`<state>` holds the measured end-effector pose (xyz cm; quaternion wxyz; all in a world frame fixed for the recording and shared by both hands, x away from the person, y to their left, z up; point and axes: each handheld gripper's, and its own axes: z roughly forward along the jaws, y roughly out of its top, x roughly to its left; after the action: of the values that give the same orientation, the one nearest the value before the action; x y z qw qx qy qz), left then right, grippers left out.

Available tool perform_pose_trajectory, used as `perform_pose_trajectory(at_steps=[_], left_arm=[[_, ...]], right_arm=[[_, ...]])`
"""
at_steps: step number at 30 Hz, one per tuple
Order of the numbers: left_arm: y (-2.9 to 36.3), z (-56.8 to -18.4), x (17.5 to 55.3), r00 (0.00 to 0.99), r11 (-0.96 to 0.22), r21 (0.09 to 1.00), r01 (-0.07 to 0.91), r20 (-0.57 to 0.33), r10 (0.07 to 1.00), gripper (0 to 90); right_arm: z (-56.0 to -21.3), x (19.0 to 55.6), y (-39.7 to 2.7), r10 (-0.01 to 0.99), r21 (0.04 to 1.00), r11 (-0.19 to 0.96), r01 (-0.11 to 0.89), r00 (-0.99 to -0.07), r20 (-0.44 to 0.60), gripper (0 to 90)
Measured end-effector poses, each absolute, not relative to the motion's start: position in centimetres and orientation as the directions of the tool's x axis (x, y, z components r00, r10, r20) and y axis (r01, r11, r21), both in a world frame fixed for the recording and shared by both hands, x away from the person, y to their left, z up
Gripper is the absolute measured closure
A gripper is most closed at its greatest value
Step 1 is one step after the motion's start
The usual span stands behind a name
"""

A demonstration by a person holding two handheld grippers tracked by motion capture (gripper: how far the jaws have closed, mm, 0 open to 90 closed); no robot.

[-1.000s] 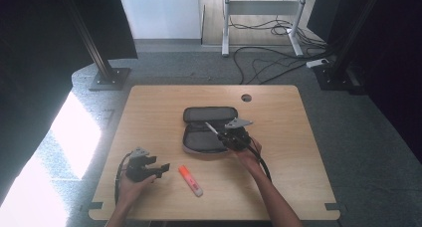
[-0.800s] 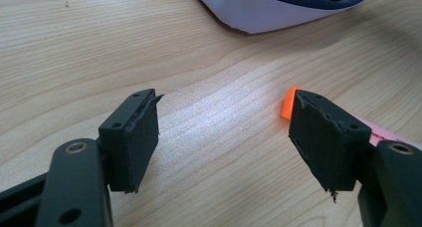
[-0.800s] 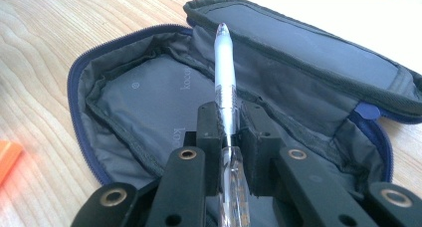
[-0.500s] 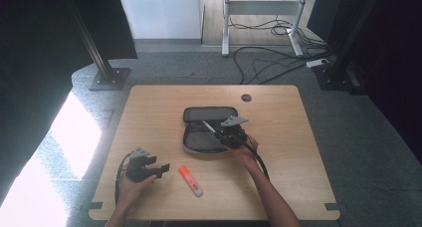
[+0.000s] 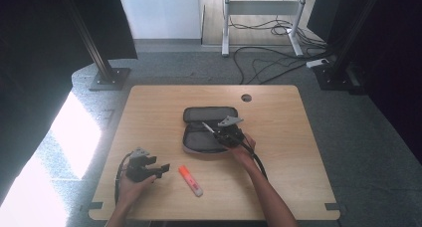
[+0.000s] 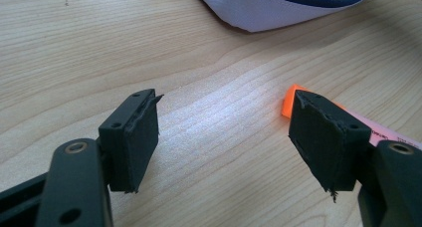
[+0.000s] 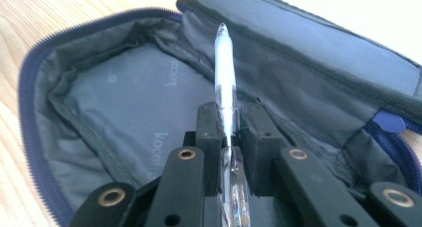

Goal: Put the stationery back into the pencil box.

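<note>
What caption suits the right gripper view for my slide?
Right gripper clamps a silver pen above the open grey pencil case.

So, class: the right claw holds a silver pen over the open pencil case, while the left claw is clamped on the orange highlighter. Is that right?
Not quite. The left claw is open and grips nothing; the orange highlighter lies beside it on the table, as the left gripper view shows. The right claw does hold the silver pen over the open pencil case.
</note>
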<state>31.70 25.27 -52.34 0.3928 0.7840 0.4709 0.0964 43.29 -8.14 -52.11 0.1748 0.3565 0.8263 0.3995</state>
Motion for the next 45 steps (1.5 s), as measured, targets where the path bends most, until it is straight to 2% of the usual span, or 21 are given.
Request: perform_pose_trajectory(at_steps=[9,19,26,33,45], left_arm=[[25.2,-52.4,31.7,0.538,-0.249,0.707,0.662,-0.217,0.814,28.4],[25.4,-52.4,31.7,0.536,-0.244,0.708,0.663,-0.22,0.815,28.4],[25.3,-52.4,31.7,0.535,-0.245,0.708,0.662,-0.219,0.816,28.4],[25.3,-52.4,31.7,0.535,-0.245,0.709,0.661,-0.217,0.817,28.4],[25.2,-52.3,31.7,0.535,-0.245,0.71,0.66,-0.216,0.817,28.4]], right_arm=[[-52.4,43.3,-8.0,0.723,0.773,0.45,0.448,-0.69,-0.021,76.1],[-52.0,43.1,-8.3,0.727,0.776,0.44,0.452,-0.686,-0.014,62.5],[-50.9,41.9,-8.9,0.735,0.809,0.378,0.451,-0.677,0.034,54.8],[-50.5,40.5,-9.5,0.739,0.834,0.332,0.44,-0.671,0.06,50.8],[-50.3,38.6,-10.4,0.735,0.858,0.285,0.426,-0.672,0.089,50.1]])
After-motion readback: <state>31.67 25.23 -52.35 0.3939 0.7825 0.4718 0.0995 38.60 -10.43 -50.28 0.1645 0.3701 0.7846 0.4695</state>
